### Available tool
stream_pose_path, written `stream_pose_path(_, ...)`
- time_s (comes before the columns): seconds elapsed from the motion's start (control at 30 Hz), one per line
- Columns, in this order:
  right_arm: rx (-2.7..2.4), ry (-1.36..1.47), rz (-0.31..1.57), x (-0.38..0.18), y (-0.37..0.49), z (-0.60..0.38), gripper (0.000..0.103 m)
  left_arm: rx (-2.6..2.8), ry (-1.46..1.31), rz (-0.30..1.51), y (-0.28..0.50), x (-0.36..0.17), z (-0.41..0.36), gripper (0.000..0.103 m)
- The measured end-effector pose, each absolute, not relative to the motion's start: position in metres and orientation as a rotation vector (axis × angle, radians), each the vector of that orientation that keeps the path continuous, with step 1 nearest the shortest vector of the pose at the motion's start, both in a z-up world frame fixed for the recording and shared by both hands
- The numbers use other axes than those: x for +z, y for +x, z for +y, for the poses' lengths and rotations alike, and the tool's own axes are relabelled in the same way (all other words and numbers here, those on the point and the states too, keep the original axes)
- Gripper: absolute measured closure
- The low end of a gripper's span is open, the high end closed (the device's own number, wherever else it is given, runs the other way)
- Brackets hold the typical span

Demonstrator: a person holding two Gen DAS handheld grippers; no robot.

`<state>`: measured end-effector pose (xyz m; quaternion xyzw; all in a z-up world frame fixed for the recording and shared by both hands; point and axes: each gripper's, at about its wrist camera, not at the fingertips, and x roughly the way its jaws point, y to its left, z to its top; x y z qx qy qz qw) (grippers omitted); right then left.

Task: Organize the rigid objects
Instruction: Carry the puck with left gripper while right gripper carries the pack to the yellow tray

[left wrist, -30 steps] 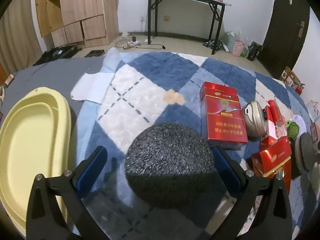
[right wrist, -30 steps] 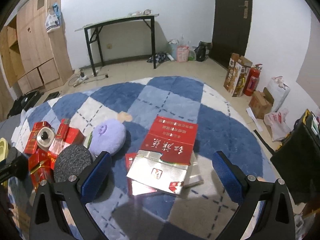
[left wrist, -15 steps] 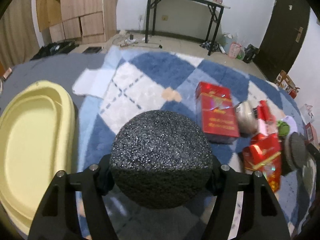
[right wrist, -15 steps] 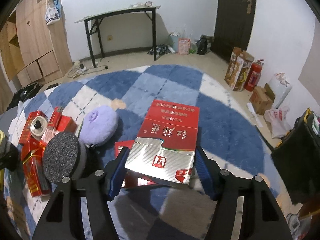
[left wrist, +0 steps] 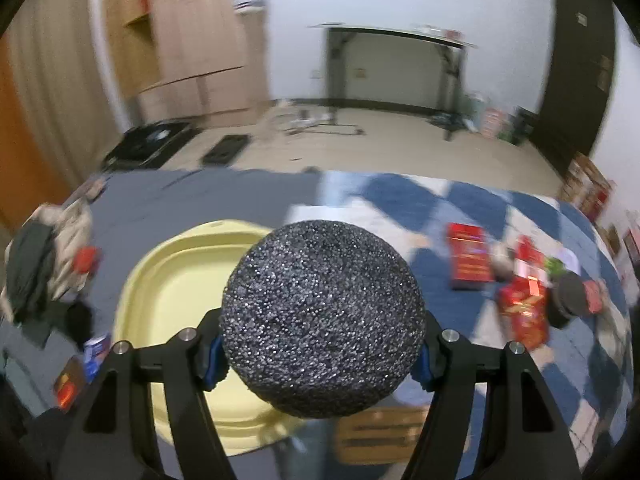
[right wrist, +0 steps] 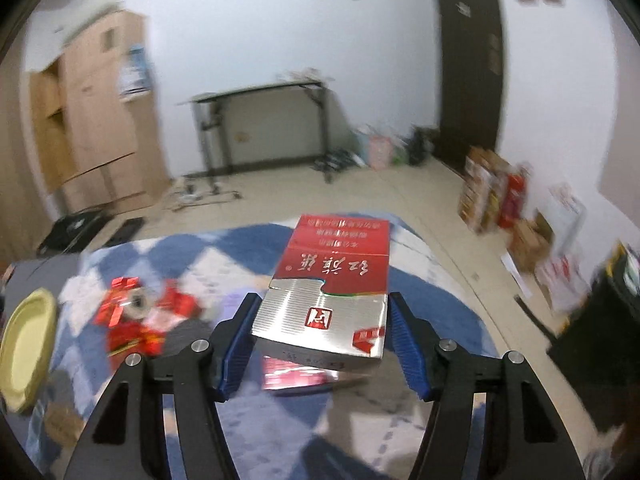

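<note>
Both loads gripped: left fingers [left wrist: 322, 354] clamp black ball [left wrist: 322, 322], right fingers [right wrist: 320, 338] clamp red-silver box [right wrist: 330, 296]; you centre ball over yellow tray [left wrist: 180, 280] before letting go

We see a coarse, speckled grey foam ball [left wrist: 322, 320], a smooth matt yellow plastic tray [left wrist: 176, 280], a glossy red-and-silver cardboard carton [right wrist: 328, 292], and a fluffy blue-white rug [right wrist: 432, 304].

a black ball [left wrist: 322, 320] flecked with silver glitter; a pale yellow tray [left wrist: 176, 280]; a rug [left wrist: 500, 212] in blue and white diamonds with dashed lines; a carton [right wrist: 330, 284] red above, ribbed silver below; blue gripper pads [right wrist: 406, 344]
</note>
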<state>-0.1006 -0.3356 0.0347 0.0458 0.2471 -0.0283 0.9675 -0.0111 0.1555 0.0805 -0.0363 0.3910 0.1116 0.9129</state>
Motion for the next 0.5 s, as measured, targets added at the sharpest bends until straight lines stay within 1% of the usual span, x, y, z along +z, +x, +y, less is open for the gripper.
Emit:
stream_pose_path(0.2,0.207,-0.068,0.439,0.058,-0.121,-0.225,0.042,0.324,-0.187,0.827,-0.018,0.066,0.244,0.033)
stream_pose_path(0.3,0.384,-0.122,0.442,0.06,-0.125,-0.153,0.044,0.353,-0.176,0.833,-0.012,0.057,0.274,0.033)
stream_pose_path(0.33,0.449,-0.129,0.46,0.06,-0.124,-0.125,0.069,0.347,-0.169,0.84,-0.009,0.052,0.281,0.033)
stream_pose_path(0.37,0.505,-0.139,0.482,0.058,-0.122,-0.103,0.077,0.338,-0.169,0.853,-0.005,0.046,0.287,0.033)
stream_pose_path(0.43,0.609,-0.195,0.517,0.051,-0.115,-0.045,0.077,0.333,-0.184,0.859,-0.003,0.035,0.296,0.033)
stream_pose_path(0.5,0.681,-0.215,0.512,0.042,-0.106,-0.004,0.077,0.322,-0.21,0.876,0.0,0.018,0.305,0.033)
